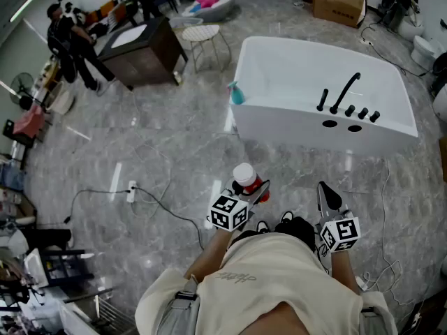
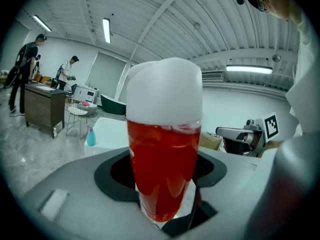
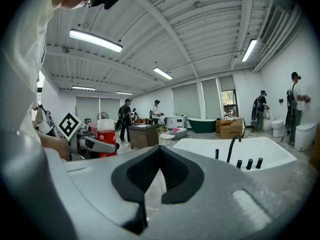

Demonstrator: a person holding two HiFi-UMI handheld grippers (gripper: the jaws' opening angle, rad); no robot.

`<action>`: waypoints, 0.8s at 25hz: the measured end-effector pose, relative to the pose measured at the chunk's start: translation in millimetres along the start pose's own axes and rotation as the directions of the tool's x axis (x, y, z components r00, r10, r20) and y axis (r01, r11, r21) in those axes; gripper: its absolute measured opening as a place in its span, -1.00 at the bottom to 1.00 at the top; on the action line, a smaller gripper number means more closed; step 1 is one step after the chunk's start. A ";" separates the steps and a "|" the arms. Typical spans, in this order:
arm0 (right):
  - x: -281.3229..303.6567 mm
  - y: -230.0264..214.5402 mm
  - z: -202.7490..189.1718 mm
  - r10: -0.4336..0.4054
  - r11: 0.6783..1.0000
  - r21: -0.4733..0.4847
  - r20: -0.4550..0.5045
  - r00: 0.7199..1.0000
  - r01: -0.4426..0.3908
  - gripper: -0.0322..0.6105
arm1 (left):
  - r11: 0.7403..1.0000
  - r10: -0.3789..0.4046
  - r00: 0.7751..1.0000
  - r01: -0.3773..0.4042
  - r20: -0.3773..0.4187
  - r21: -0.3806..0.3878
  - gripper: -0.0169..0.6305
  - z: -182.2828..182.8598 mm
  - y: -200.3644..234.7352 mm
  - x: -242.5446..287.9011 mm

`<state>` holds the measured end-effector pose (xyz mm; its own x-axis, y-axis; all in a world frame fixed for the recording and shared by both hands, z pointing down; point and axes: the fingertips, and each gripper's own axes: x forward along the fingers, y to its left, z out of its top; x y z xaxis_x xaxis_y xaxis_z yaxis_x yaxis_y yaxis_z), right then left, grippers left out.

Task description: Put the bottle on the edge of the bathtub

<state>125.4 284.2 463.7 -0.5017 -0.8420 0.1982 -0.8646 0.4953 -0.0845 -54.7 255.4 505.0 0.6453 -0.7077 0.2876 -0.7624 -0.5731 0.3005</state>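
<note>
A red bottle point(image 1: 246, 180) with a white cap stands upright between the jaws of my left gripper point(image 1: 253, 188), which is shut on it, low over the floor in front of the person. In the left gripper view the bottle point(image 2: 162, 164) fills the centre. The white bathtub point(image 1: 314, 117) lies ahead and a little to the right, with a black faucet point(image 1: 346, 93) and knobs on its near rim. My right gripper point(image 1: 327, 195) hovers to the bottle's right with nothing in it, its pads together. From the right gripper view the bottle point(image 3: 106, 136) shows at left and the tub point(image 3: 225, 149) at right.
A teal spray bottle point(image 1: 237, 94) sits on the tub's left corner. A dark cabinet point(image 1: 143, 51) and a white wire stool point(image 1: 202, 37) stand at the back left, with people near them. A cable and power strip point(image 1: 131, 194) lie on the floor to the left. Cardboard boxes point(image 1: 339, 5) stand behind the tub.
</note>
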 end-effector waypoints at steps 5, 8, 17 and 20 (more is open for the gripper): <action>-4.7 1.6 -0.5 -0.002 1.000 -0.001 0.000 1.000 0.002 -0.90 | 1.000 -0.006 1.000 0.006 -0.001 0.003 -0.01 -0.7 -5.4 -5.0; -4.2 4.9 -1.0 0.003 1.000 -0.007 0.002 1.000 -0.003 -0.90 | 1.000 -0.006 1.000 0.006 0.006 0.003 -0.02 -0.8 -5.8 -6.5; -2.2 7.4 2.3 -0.014 0.999 -0.037 0.022 1.000 0.015 -0.90 | 1.000 -0.014 1.000 0.014 0.023 -0.018 -0.01 -7.6 -3.5 -16.9; 2.5 6.3 7.1 -0.016 0.997 -0.076 0.027 1.000 0.018 -0.90 | 1.000 -0.004 1.000 0.004 0.020 -0.012 -0.01 -10.4 1.8 -21.3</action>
<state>118.5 283.7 456.7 -0.4885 -0.8553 0.1730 -0.8689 0.4949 -0.0066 -69.3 273.7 508.9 0.6469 -0.7138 0.2682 -0.7594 -0.5708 0.3123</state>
